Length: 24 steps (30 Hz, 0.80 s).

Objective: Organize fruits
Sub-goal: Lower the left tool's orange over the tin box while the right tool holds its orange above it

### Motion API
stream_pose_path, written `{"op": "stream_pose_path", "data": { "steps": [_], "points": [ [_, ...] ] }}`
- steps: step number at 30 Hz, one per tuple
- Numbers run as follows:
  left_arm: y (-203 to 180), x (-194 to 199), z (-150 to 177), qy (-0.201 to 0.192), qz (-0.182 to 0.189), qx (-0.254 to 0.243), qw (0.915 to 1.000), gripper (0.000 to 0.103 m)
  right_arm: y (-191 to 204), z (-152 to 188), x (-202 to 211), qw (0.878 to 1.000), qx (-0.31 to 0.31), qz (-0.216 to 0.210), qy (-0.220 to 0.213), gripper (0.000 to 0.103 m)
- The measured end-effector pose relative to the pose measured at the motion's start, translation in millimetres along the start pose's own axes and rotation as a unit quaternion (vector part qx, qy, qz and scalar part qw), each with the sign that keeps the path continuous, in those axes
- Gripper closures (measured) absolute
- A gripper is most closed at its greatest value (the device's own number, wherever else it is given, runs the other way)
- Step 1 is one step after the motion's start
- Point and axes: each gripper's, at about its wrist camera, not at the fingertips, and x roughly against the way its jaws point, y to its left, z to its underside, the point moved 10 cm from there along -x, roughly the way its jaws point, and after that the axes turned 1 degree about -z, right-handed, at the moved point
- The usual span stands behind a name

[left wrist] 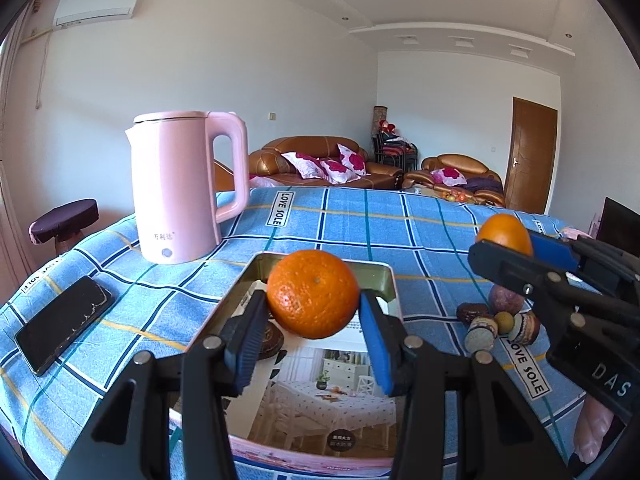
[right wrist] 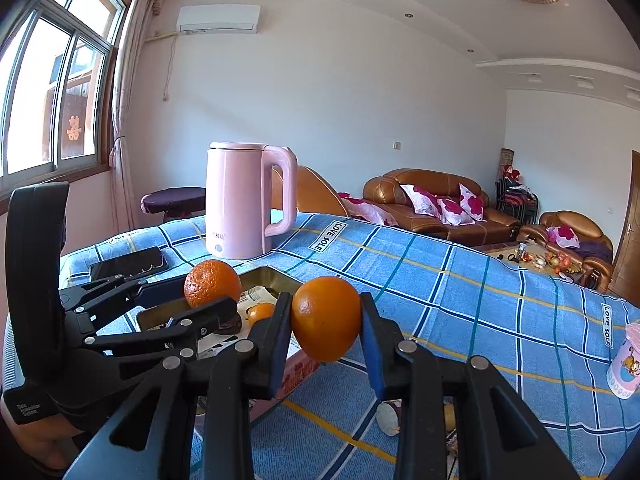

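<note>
The left gripper (left wrist: 313, 312) has its blue pads pressed against both sides of a rough-skinned orange (left wrist: 313, 293), jaws closed only as far as the fruit lets them. The fruit hangs above the open metal tin (left wrist: 384, 280), whose shiny floor mirrors a printed picture of a room. From the right wrist view a smaller orange fruit (right wrist: 261, 313) lies inside that tin, beside a dark round thing too shadowed to name.

The right gripper (right wrist: 326, 320) is clamped the same way on a smoother orange (right wrist: 326, 318), one pad on each flank — it is carried in the air over the cloth, just right of the tin. In the left wrist view that same fruit shows at the far right, held up between the dark fingers.

On the table to the right of the tin, below the right gripper, sits a small cluster of loose pieces (left wrist: 498, 320): a purplish round fruit, a little yellowish ball and some brown and pale lumps, touching one another.

Further out, the blue checked tablecloth (left wrist: 400, 224) carries a pink kettle (left wrist: 184, 184) standing upright at the far left, its handle turned toward the right. A black phone (left wrist: 62, 324) lies flat near the left edge, well apart from the tin. At the right edge of the table stands a pink patterned cup (right wrist: 626, 360). Beyond the table are brown sofas (right wrist: 436, 204) with flowered cushions — and a wooden door (left wrist: 530, 156) at the far right.
</note>
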Motion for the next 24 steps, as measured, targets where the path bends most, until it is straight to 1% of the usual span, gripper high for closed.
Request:
{"op": "stream_pose_path", "data": {
  "steps": [14, 24],
  "points": [
    [31.1, -11.9, 9.0, 0.03, -0.022, 0.014, 0.9992, 0.055, 27.4, 1.6, -39.9, 0.999, 0.015, -0.022, 0.03, 0.069],
    [39.3, -20.5, 16.9, 0.052, -0.026, 0.013, 0.9982, 0.055, 38.1, 13.4, -60.4, 0.998, 0.016, -0.034, 0.057, 0.069]
  ]
}}
